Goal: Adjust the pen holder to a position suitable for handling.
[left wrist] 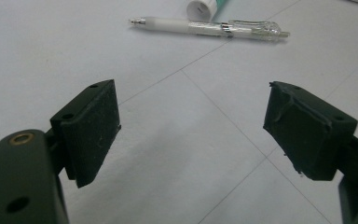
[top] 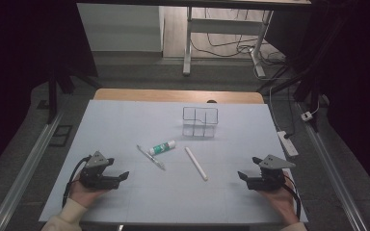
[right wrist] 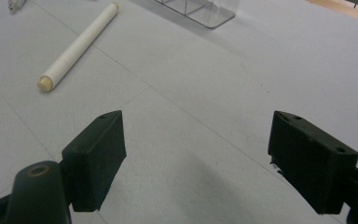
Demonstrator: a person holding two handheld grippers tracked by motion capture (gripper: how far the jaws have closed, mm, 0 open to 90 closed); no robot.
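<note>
So, quick pass from my remote seat:
pen [left wrist: 209, 27]: lies flat just ahead of my left gripper [top: 120, 177], crosswise to its jaws; I judge it light, stiff, with a slick clear barrel that may roll. I'd pinch mid-barrel, at the white grip section.
glue stick [top: 162, 147]: just past the pen, its white cap end close to the barrel; looks light, rigid, round, so likely to roll. I'd take it across the body.
white stick [right wrist: 77, 46]: ahead and to the left of my right gripper [top: 244, 177], lying flat; I judge it light, stiff, maybe brittle like chalk, so a gentle grip at the middle.
clear organizer [top: 200, 122]: farthest ahead of both grippers, upright, empty as far as I can tell.
left gripper: jaws spread wide, nothing between the pads, touching nothing.
right gripper: jaws spread wide too, holding nothing, pads off the white board [top: 125, 125].
</note>
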